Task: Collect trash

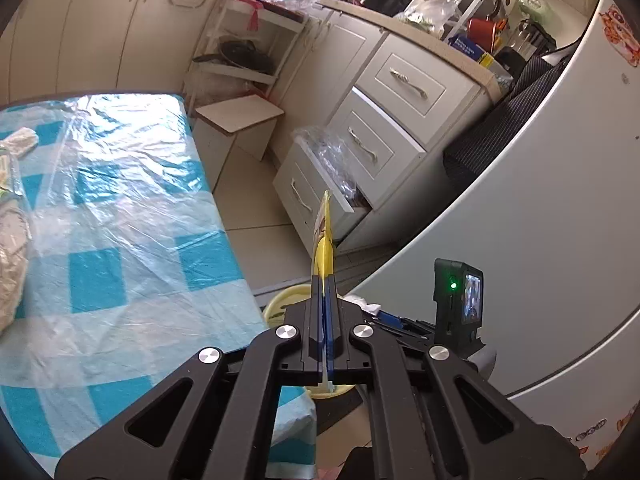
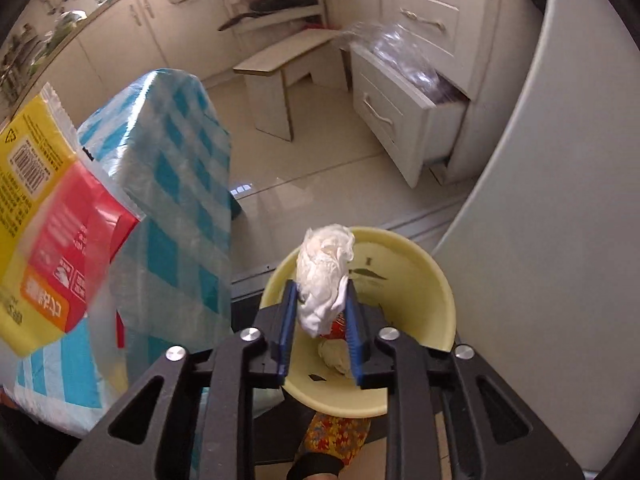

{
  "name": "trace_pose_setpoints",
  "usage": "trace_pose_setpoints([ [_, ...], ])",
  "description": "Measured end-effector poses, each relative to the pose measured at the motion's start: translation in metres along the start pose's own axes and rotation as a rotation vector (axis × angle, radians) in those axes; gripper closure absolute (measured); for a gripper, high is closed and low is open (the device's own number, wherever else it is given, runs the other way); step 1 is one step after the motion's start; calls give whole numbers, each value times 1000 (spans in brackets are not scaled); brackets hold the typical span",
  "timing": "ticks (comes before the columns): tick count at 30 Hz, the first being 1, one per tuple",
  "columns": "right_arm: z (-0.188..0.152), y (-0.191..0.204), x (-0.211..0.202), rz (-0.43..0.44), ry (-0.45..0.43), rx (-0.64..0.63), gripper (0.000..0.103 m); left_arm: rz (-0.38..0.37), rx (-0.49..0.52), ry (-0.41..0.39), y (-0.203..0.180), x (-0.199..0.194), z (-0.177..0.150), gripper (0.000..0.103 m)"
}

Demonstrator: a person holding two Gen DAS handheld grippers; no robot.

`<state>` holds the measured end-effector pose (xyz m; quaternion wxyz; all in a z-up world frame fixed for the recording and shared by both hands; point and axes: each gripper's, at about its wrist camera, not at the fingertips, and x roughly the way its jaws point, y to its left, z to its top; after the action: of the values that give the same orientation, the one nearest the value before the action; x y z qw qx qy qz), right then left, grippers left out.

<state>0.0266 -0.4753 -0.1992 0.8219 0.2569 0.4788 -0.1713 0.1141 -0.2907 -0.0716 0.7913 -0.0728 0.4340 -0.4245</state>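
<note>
Left wrist view is the only one that shows the yellow wrapper [image 1: 324,240] edge-on, so it looks like a thin strip poking straight up out of the left gripper [image 1: 324,280], whose two fingers are pressed together on it. Same view also catches the table [image 1: 120,208] top with its blue-check cover under clear plastic, plus the right gripper's little camera with its green light.

Right wrist view gives what that one can't: the wrapper [image 2: 44,208] face-on at the left edge, yellow and red with a barcode, hanging beside the table [image 2: 172,168]. It also looks right down into the yellow bin [image 2: 420,280], which the left view barely shows as a sliver behind the fingers. The right gripper [image 2: 324,292] is clamped on one crumpled white tissue [image 2: 324,276], held just above the bin's mouth.

Count-wise: one wrapper, one tissue in the claw, one bin, and inside the bin one pale crumpled wad [image 2: 334,354] plus a bit of red packaging that's mostly hidden.
</note>
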Motion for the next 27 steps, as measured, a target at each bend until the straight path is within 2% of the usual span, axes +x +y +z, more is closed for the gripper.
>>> trace_pose_setpoints([
  [3,5,-23,-8,24,-21,117,62,10,-3,48,-10,31,-6,102],
  [5,10,-29,-25,29,-77,148,50,21,0,79,-16,51,-10,102],
  [13,23,-21,-109,128,-384,164,38,68,-4,201,-35,120,-30,101],
  [14,24,-19,-116,140,-413,161,36,74,-4,226,-37,130,-31,96],
  [16,29,-15,-127,144,-466,149,32,85,3,267,-43,147,-35,77],
  [17,30,-13,-133,140,-493,142,32,104,12,272,-46,151,-36,57],
  [18,32,-13,-137,137,-512,140,31,120,19,265,-48,151,-36,47],
  [22,35,-10,-147,146,-559,167,26,132,55,227,-48,129,-28,38],
  [27,38,-1,-165,175,-619,215,16,205,84,130,-25,64,-8,27],
])
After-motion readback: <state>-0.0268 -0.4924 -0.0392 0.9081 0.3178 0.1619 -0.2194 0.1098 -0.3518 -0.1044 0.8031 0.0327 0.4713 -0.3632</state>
